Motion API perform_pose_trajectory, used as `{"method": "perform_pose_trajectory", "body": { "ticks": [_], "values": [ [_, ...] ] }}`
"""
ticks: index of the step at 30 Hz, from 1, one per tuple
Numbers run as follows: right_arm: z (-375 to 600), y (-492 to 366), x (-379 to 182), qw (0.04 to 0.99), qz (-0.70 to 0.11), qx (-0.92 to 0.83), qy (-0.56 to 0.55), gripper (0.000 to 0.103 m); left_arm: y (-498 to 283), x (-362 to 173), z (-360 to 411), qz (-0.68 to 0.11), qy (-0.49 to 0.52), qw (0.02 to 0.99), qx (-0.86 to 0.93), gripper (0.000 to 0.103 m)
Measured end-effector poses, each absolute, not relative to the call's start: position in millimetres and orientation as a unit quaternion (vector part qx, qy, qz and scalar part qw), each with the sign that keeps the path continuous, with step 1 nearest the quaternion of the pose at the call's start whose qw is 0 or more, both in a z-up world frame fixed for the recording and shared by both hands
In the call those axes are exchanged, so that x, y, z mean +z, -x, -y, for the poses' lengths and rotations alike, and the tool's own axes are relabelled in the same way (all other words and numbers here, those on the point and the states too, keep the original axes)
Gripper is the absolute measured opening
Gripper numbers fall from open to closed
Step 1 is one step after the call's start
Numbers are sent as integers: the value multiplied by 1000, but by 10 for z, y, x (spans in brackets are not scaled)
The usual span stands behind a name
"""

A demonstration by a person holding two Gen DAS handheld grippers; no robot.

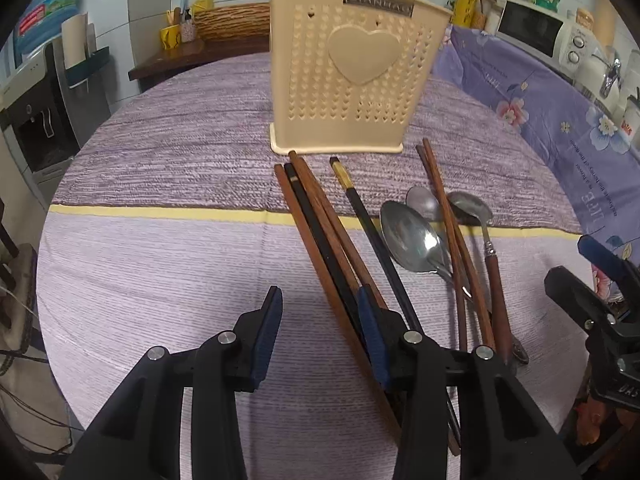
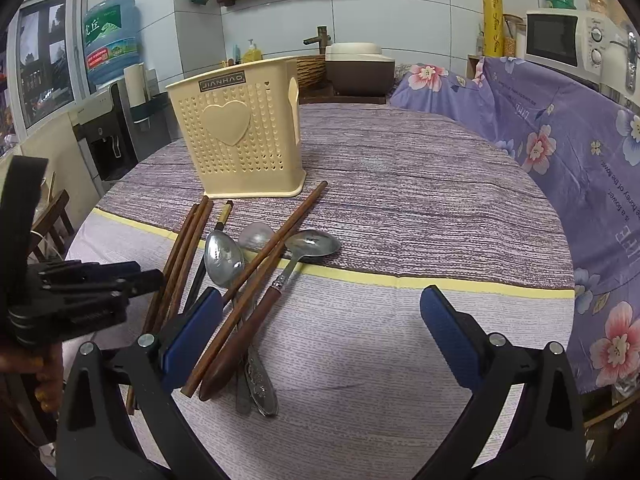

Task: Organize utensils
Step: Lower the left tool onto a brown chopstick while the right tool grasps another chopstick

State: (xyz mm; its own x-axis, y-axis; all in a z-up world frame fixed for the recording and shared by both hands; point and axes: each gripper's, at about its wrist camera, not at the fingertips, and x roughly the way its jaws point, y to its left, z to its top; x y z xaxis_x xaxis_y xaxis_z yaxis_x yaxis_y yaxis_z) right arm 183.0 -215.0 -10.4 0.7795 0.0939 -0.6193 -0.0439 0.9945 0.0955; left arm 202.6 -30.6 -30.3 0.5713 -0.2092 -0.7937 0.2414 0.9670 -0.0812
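1. Left hand-held gripper (image 1: 318, 312), seen from my left wrist: its jaws stand open and nothing is between them. I hold it low over the counter (image 1: 160, 272), with its right finger above the near part of the brown and black chopsticks (image 1: 320, 216). I judge this is so that I can close on one bundle of sticks first.

2. In the same view the cream holder (image 1: 352, 76) stands upright just behind the far tips of the chopsticks, so the way from the pile into it is short. Its metal label is mirrored here and I cannot read it surely. The spoons (image 1: 412, 240) lie to the right of the sticks with their bowls toward the holder, mixed with two more brown sticks.

3. Right hand-held gripper (image 2: 322, 308), seen from my right wrist: it is also wide open and empty. Its left finger is just beside the wooden-handled spoon (image 2: 276, 292) and the crossed sticks; the right finger is over bare cloth.

4. Here the holder (image 2: 240, 136) shows its label clearly: "JIANHAO", above a raised heart. All utensils lie outside it, so I judge that the sorting is not yet begun.

5. Other writing: the blue water bottle (image 2: 114, 36) has Chinese characters, and the floral cloth (image 2: 580, 168) has small English text, mostly too distorted to read.
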Motion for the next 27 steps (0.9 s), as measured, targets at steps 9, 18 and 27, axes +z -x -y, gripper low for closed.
{"method": "perform_pose_trajectory", "body": {
  "ticks": [9,18,27],
  "values": [
    [2238,-1946,-115,935,-352,37,-24,98,-2065,-294,44,-456,-32,880,-125,42],
    [2179,-2103,-14,933,-353,61,-28,98,-2230,-251,-216,-461,-28,882,-92,42],
    [2185,-2163,-29,931,-360,50,-26,98,-2258,-265,-162,-458,-29,884,-91,43]
  ]
}}
